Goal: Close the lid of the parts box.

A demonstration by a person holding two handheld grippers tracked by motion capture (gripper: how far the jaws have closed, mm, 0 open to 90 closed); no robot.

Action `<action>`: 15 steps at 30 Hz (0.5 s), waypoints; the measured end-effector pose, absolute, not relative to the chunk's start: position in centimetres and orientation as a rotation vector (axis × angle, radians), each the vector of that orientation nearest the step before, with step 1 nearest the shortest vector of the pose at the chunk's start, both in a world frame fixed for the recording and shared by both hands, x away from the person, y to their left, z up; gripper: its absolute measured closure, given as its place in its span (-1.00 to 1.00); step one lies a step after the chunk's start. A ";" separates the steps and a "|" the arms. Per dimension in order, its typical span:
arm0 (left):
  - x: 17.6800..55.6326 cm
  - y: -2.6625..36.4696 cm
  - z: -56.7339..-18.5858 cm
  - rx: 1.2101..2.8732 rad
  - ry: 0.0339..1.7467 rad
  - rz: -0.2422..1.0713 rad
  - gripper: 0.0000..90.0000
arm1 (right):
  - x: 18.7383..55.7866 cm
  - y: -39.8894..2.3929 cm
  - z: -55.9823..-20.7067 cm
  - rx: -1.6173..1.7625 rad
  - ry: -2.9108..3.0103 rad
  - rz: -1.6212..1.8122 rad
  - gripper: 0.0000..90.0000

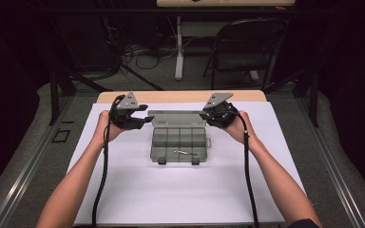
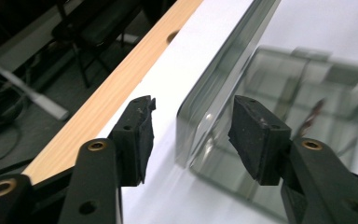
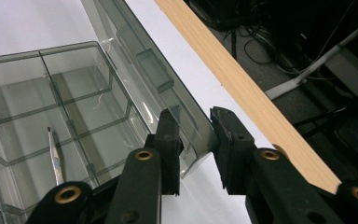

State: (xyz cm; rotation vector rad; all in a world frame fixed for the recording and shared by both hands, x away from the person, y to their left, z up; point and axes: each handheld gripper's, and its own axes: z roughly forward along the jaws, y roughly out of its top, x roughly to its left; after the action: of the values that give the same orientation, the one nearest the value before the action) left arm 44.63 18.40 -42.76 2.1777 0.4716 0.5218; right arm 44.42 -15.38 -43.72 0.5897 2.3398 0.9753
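**Two grippers at the open lid's corners**

Two hands hold grippers at the back of a smoky clear organizer box [image 1: 179,144], mid-table on the white sheet [image 1: 138,190]. The left gripper [image 2: 191,133] straddles the raised lid [image 1: 177,118] — jaws apart, not touching it. The right gripper [image 3: 196,140] brackets the lid's other corner, jaws narrowly apart. A small metal piece [image 3: 54,156] lies in a front compartment.

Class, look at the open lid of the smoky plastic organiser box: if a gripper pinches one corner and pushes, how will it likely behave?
The lid looks thin, so it may flex when pinched. Its glossy surface could be slippery against the right gripper. The box holds little besides a small metal piece, so it is probably light and may slide on the white table cover.
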 end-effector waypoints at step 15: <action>45.7 15.3 -41.8 2.127 0.682 0.466 0.80 | 43.6 -15.2 -44.0 0.548 2.329 0.954 0.56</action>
State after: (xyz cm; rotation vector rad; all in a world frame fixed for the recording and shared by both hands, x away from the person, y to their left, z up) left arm 45.66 15.29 -41.84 2.1273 0.6824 0.4664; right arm 43.59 -15.17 -44.05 0.5479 2.3288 0.9542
